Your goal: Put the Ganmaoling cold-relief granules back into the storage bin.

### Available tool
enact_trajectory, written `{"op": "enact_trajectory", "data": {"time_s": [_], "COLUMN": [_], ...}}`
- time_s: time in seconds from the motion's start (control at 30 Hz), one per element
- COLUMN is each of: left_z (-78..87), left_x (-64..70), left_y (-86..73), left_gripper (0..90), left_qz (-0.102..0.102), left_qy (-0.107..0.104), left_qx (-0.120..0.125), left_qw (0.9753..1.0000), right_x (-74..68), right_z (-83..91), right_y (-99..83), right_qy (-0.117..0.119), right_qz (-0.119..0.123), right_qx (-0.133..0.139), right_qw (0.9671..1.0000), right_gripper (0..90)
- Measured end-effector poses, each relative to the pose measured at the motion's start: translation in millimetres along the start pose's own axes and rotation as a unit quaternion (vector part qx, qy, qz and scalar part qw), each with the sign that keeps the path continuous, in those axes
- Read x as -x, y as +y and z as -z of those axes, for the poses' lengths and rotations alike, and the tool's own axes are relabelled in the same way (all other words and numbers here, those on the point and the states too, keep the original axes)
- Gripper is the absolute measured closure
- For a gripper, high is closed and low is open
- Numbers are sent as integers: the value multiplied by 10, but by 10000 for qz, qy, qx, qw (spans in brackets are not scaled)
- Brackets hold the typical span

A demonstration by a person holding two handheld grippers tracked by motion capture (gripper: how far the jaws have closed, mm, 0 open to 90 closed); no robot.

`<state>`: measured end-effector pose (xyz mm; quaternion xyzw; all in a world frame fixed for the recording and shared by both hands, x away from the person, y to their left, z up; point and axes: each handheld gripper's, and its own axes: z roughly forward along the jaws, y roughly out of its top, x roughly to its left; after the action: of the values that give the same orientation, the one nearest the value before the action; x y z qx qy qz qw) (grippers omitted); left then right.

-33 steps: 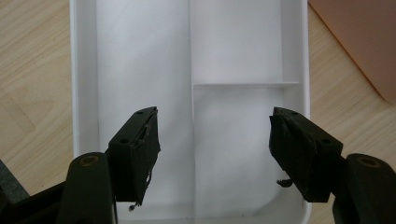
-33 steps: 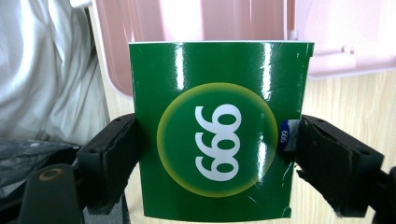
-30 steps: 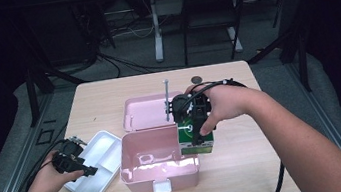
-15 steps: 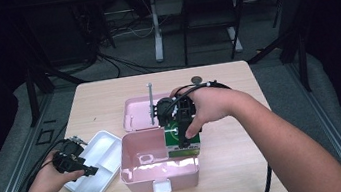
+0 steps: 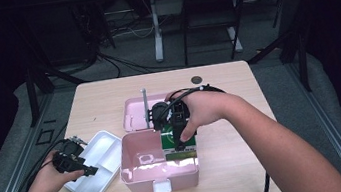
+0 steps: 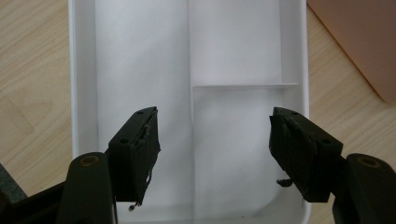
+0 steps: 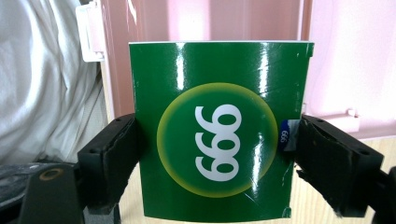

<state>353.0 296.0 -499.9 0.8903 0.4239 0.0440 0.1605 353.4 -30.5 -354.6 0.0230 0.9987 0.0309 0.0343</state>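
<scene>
Left gripper (image 6: 212,154): jaws wide apart, holding nothing, poised over the white divided tray (image 6: 84,93) on the table (image 5: 108,97). Right gripper (image 7: 212,158): jaws clamped on both edges of a glossy green box (image 7: 217,126) with a white-numbered yellow-rimmed disc, held above the pink case (image 5: 138,168).

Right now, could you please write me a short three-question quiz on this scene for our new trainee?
1. True or false: the right gripper is shut on the green box.
2. What lies below the open left gripper? A) white tray B) pink case C) bare table
3. Fill in: the green box is held over the open ____ case.

Key:
1. True; its jaws press both sides of the box.
2. A, the white tray, divided into compartments.
3. Pink.
</scene>
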Motion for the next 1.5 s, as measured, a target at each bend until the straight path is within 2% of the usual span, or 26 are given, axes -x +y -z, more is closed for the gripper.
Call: {"op": "enact_trajectory", "data": {"time_s": [0.13, 0.2, 0.6, 1.0, 1.33, 1.5], "left_z": [-5, -7, -8, -25, -25, -25], "left_x": [-2, -1, -2, -2, -8, -10], "left_y": [0, 1, 1, 4, 0, -2], "left_gripper": [333, 333, 333, 333, 333, 333], "left_qz": [1, 5, 1, -17, -1, 1], "left_qy": [0, -1, 2, -3, -8, -13], "left_qx": [-8, -13, -15, -46, -40, -37], "left_qw": [10000, 10000, 10000, 10000, 10000, 10000], "right_x": [-2, 4, 21, 44, 54, 63], "right_z": [-73, -129, -348, -587, -805, -852], "right_y": [5, 14, -3, -28, -35, -23], "right_qy": [56, 37, 144, 288, 297, 266], "right_qz": [-34, 13, -52, -14, -22, -11], "right_qx": [12, -103, -95, -63, -59, -89], "right_qw": [10000, 9999, 9998, 9996, 9995, 9996], "right_gripper": [168, 168, 167, 166, 164, 163]}}
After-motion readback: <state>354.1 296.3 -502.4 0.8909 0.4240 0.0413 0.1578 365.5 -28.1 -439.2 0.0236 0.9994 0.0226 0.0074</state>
